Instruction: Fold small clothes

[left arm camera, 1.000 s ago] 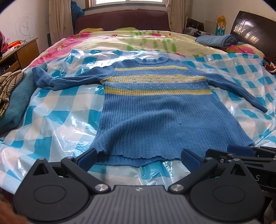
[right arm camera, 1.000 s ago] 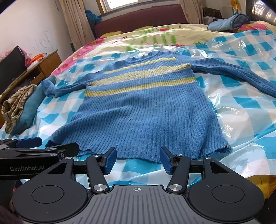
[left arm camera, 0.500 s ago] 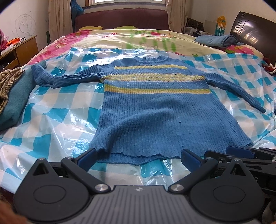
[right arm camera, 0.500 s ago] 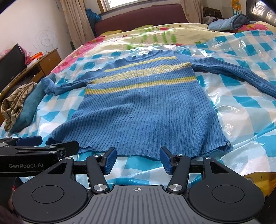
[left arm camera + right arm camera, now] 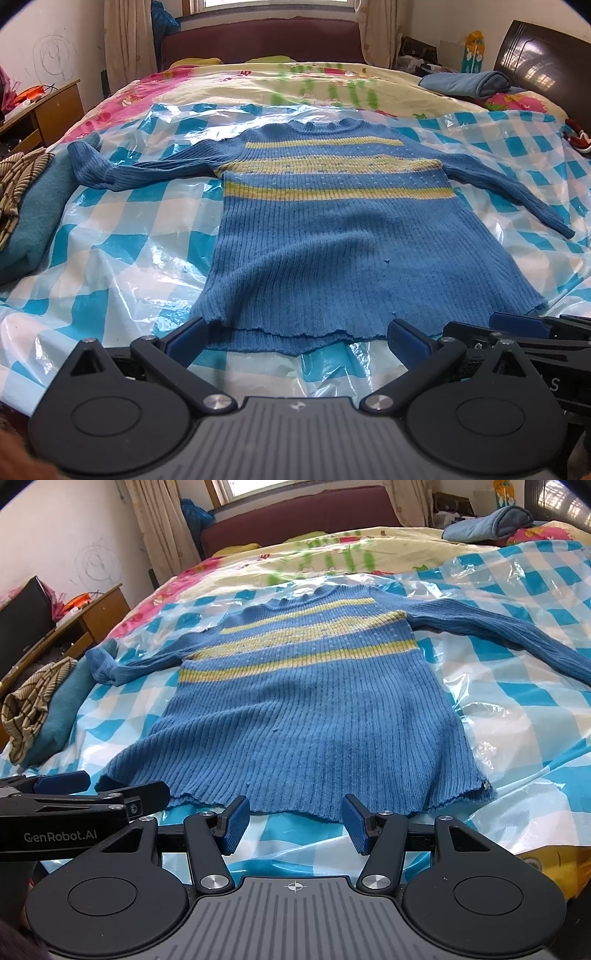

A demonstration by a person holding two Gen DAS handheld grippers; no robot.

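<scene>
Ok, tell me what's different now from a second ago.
Little. In the left wrist view the sweater sits slightly lower and fuller, so the left gripper eased up or forward. Nothing was grasped or released. Both the left and the right gripper stay open before the hem; the sweater lies flat, sleeves spread.

We see a bedroom with pale walls [image 5: 66, 40], one of them scribbled with a pencil spiral [image 5: 51, 59], and daylight coming through a window [image 5: 280, 485] flanked by beige curtains [image 5: 162, 524] behind a dark red headboard [image 5: 258, 40]. The bed is covered by a floral quilt [image 5: 207, 85] with a clear plastic sheet over blue-and-white checks [image 5: 122, 236] spread across its nearer part. To the left we find a wooden bedside cabinet [image 5: 48, 110] with clutter on top, and at the far right a dark glossy wooden board [image 5: 543, 62].
</scene>
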